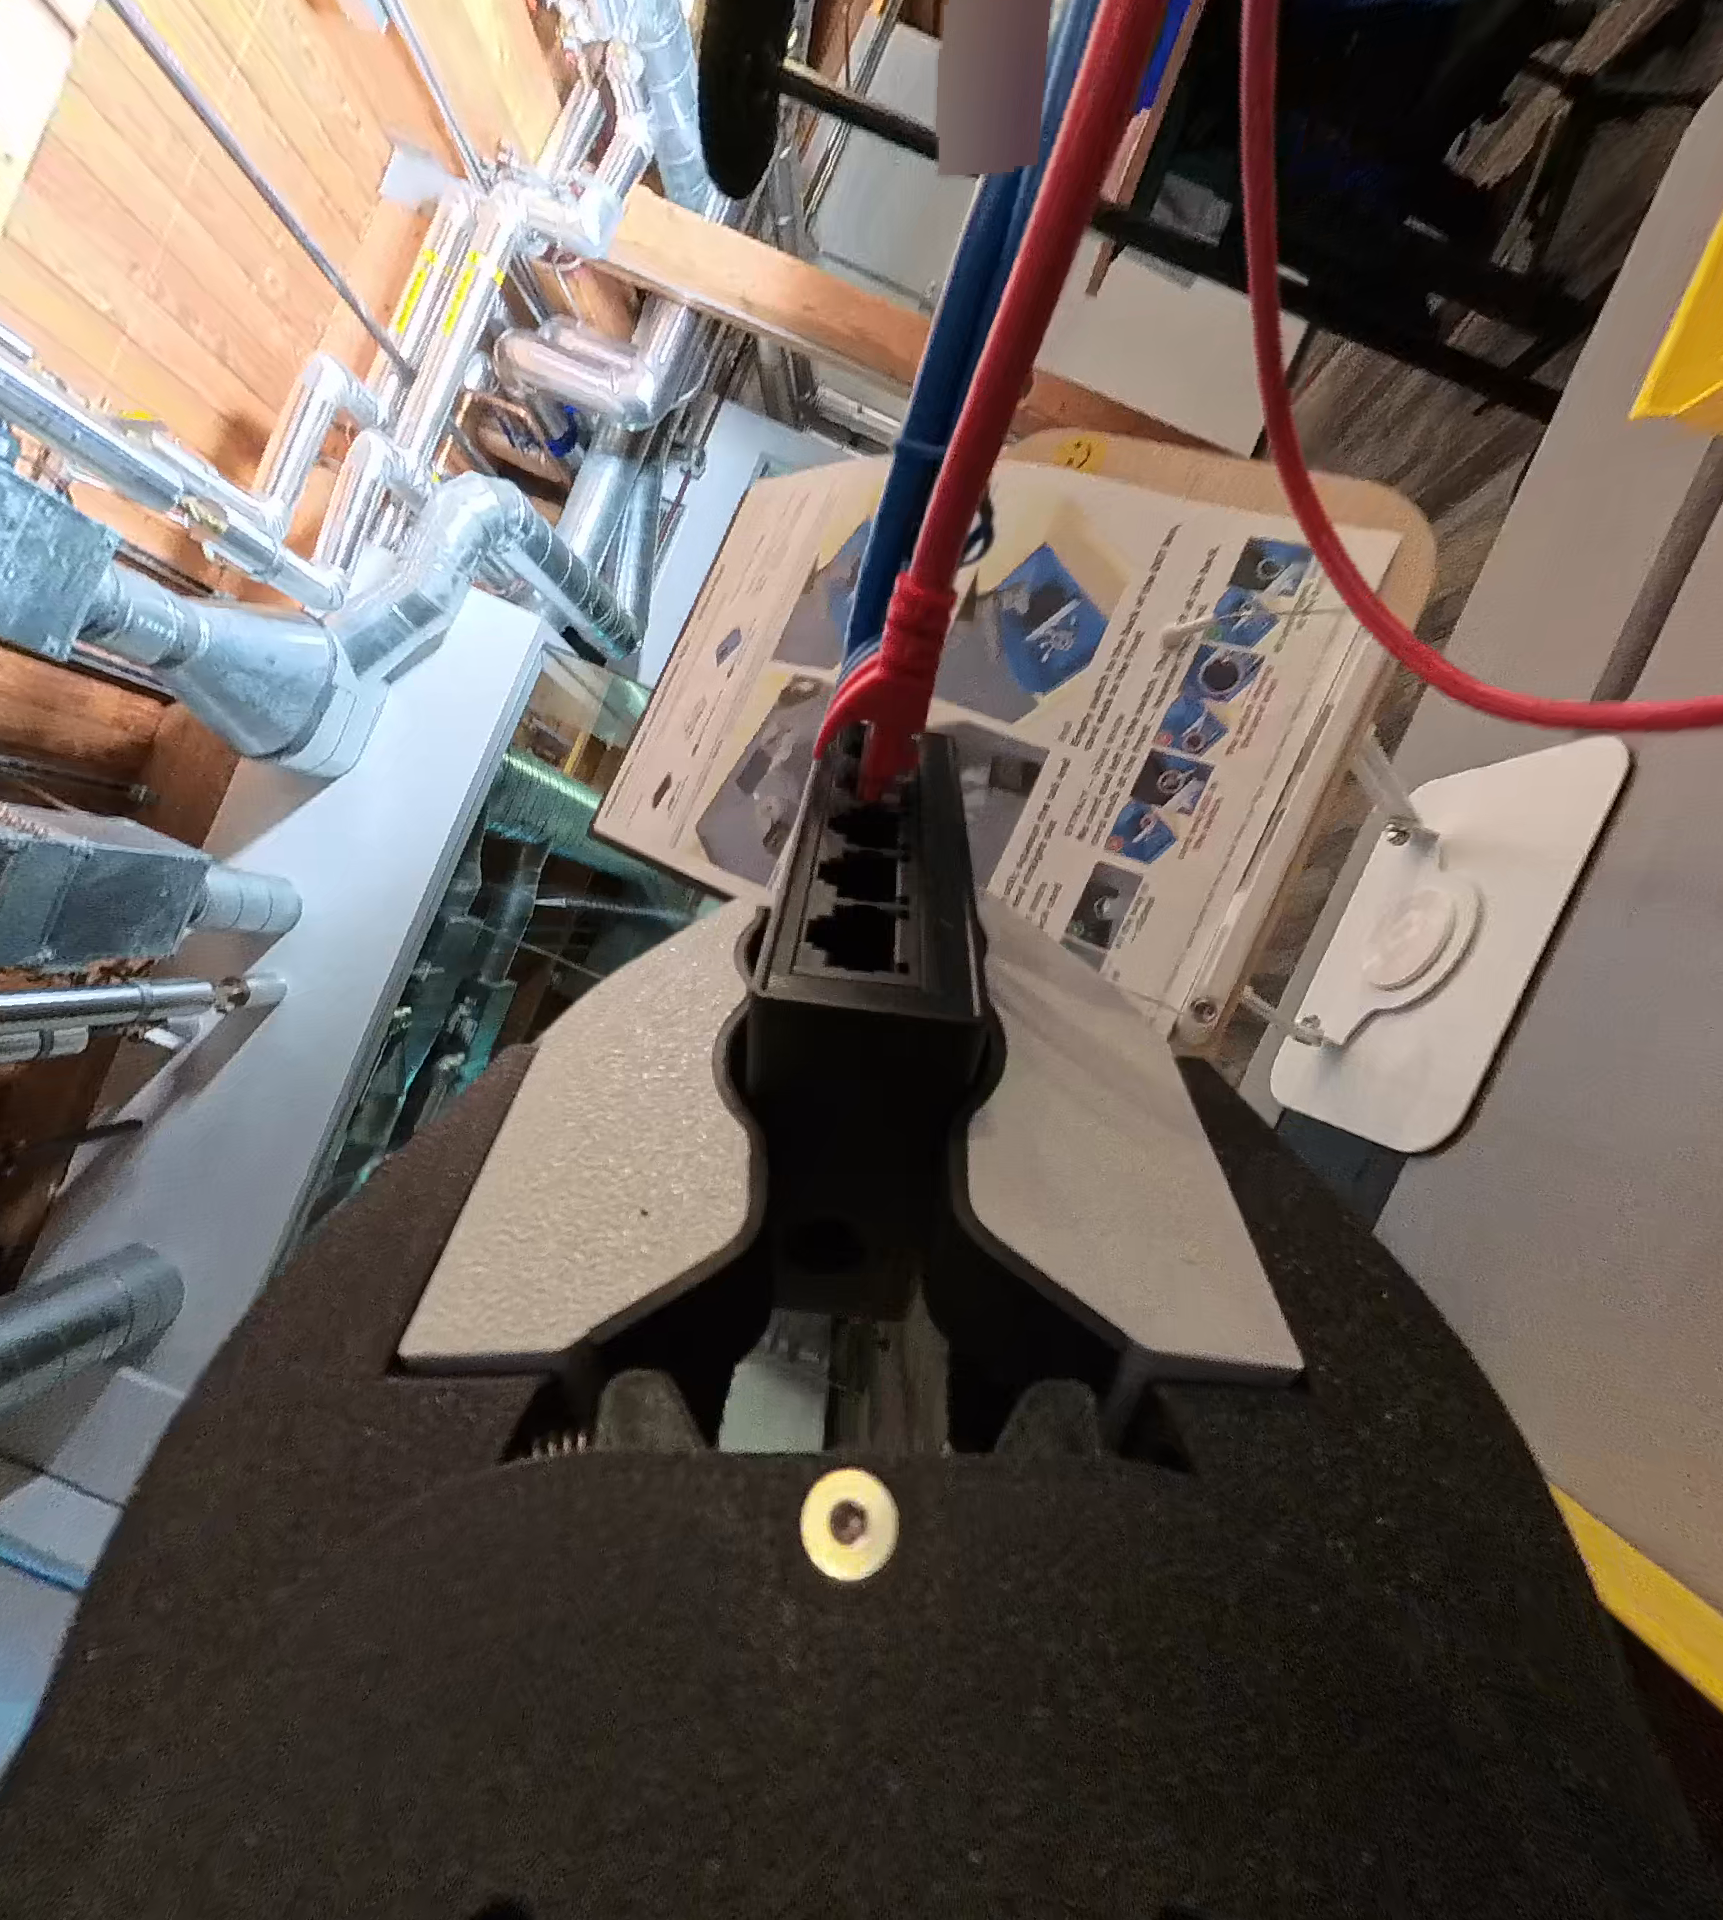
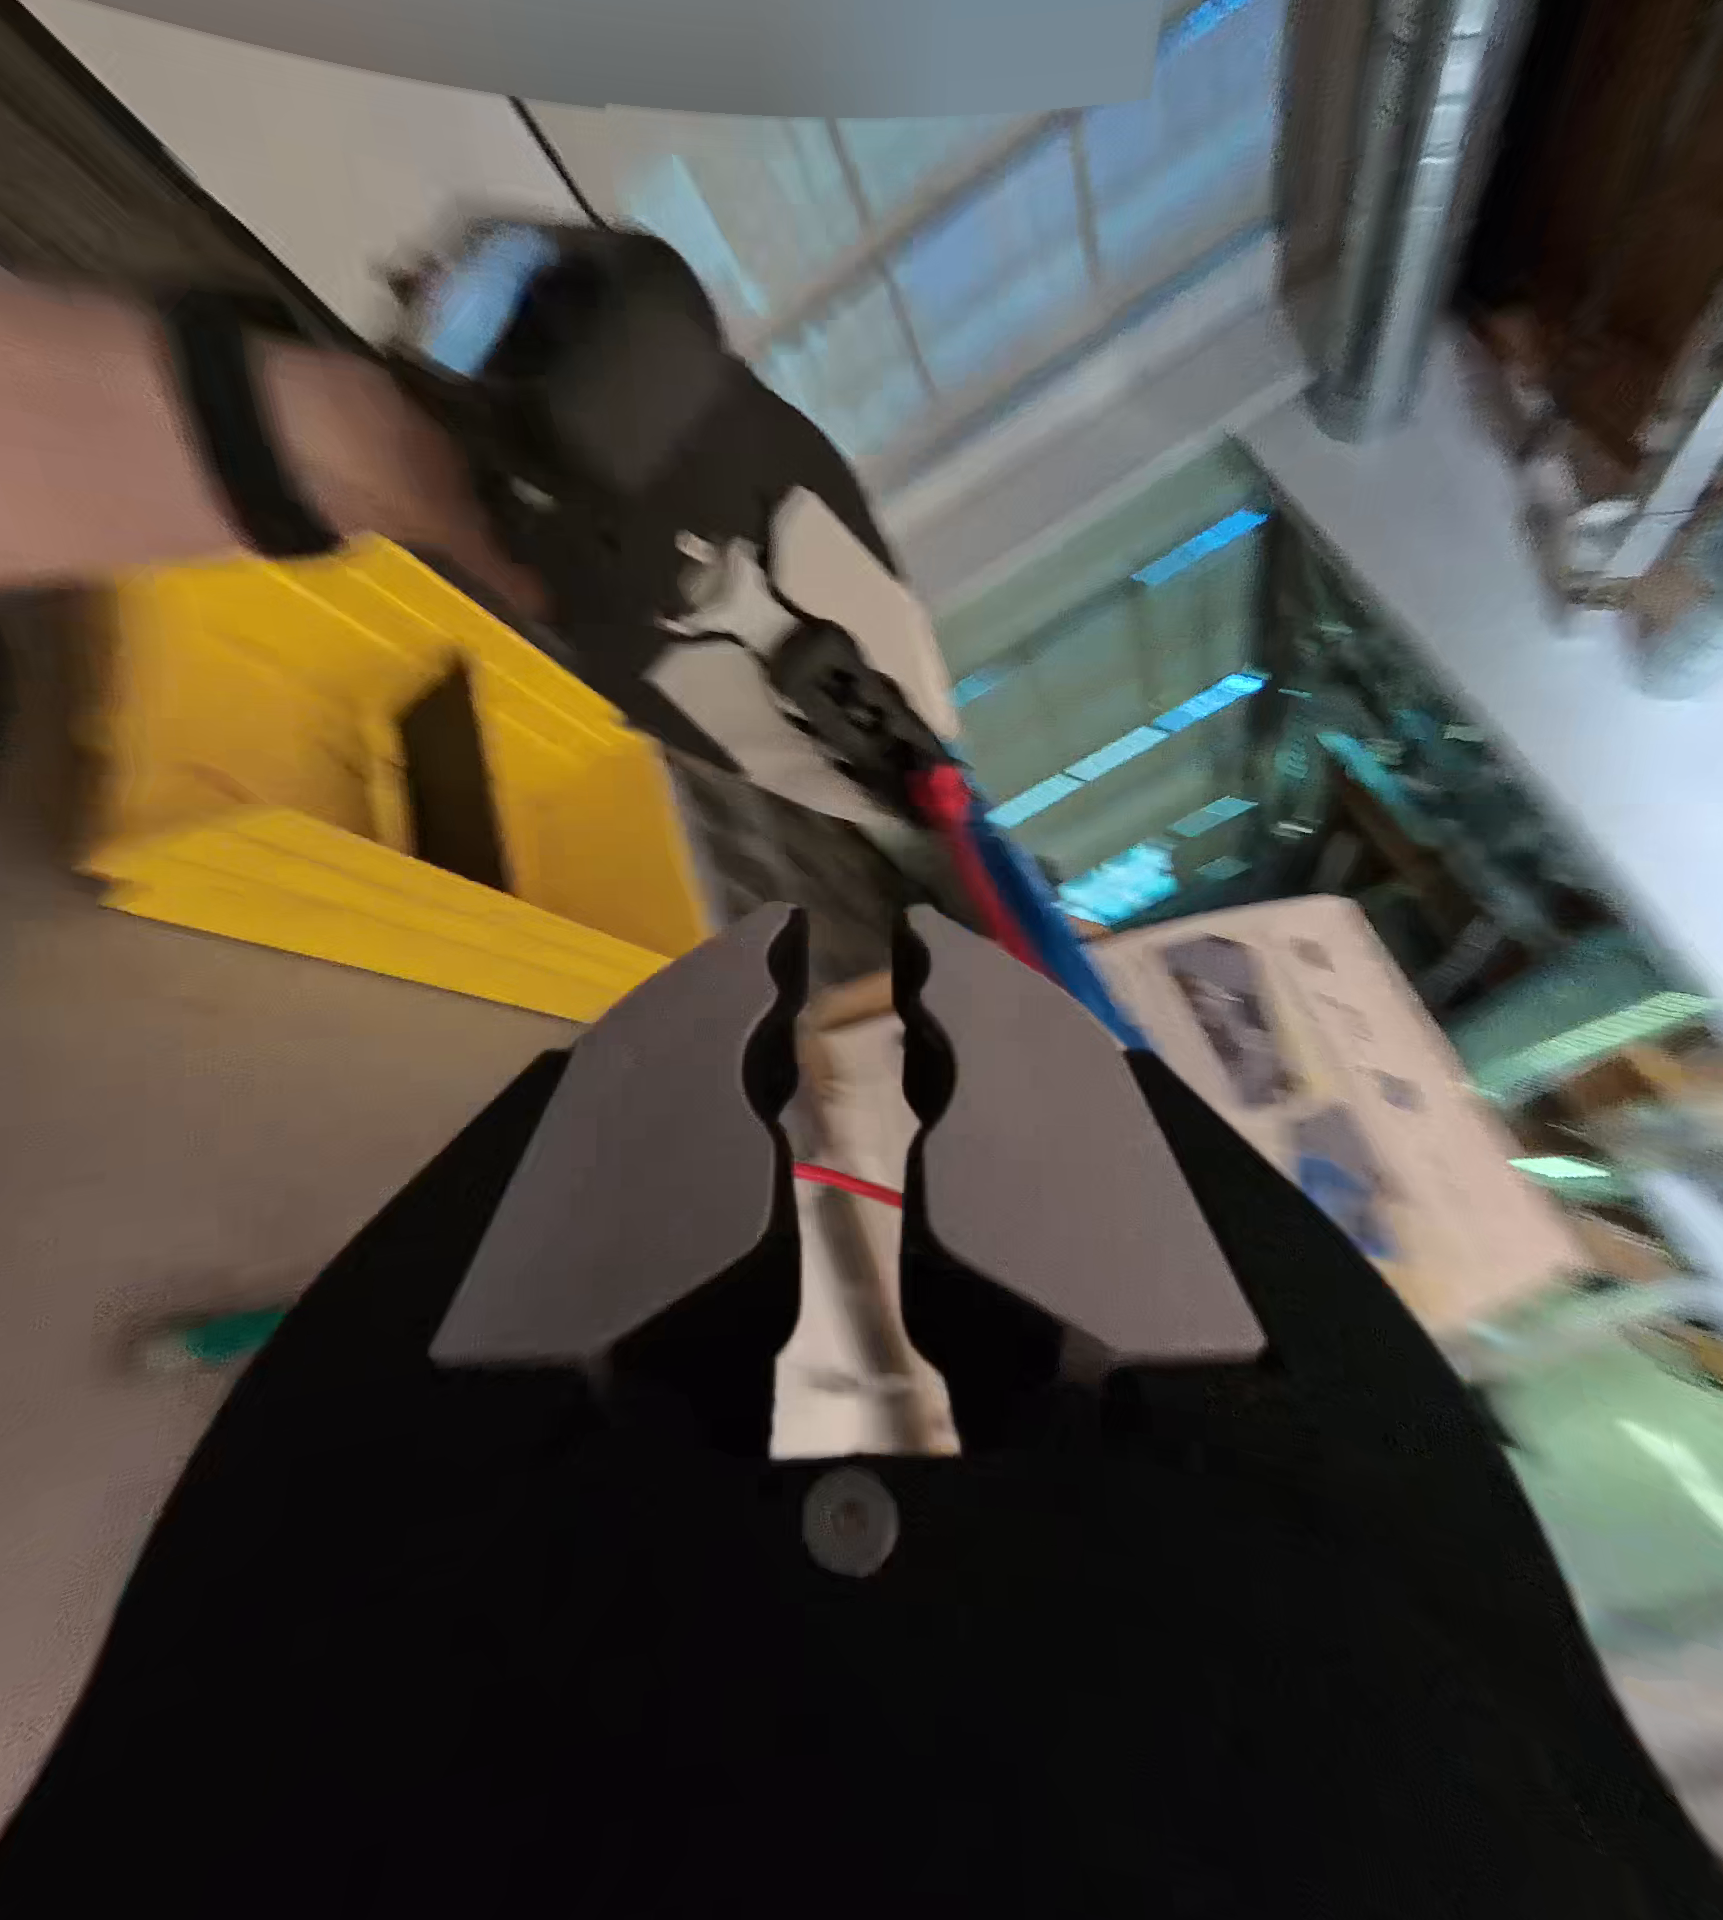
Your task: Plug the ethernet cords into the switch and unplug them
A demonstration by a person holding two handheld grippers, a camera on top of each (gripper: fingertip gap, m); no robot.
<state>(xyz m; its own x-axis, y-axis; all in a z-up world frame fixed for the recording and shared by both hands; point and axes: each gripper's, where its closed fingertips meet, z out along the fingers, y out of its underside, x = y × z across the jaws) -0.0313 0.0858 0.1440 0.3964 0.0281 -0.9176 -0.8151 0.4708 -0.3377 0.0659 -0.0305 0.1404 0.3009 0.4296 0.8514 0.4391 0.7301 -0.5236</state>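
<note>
A: Switch (image 1: 862,997) sits clamped between the left gripper (image 1: 862,977) fingers, held by its narrow end, port face up toward the camera. Small black plastic box, rigid, probably light. Grip on the flat sides looks sound.

B: Ports?

A: Three nearest look empty. Red cord (image 1: 950,499) has its plug in or at a far port; can't tell if it's latched. Blue cord (image 1: 914,488) runs right behind it, its plug hidden.

B: Right gripper (image 2: 849,940)?

A: Jaws slightly apart, nothing between them. That view is motion-blurred. Farther out it shows the left gripper with the switch (image 2: 852,691) and both cords trailing off it.

B: Where to grab for the unplug?

A: On the red boot (image 1: 904,634), the stiff moulded part just above the plug. Cable itself is limp and thin, so pulling there would strain the joint. Latch tab likely needs pressing first, and it's small and brittle.

B: Background?

A: Printed board (image 1: 1096,727) behind the switch, yellow bin (image 2: 348,748) to the side.
</note>
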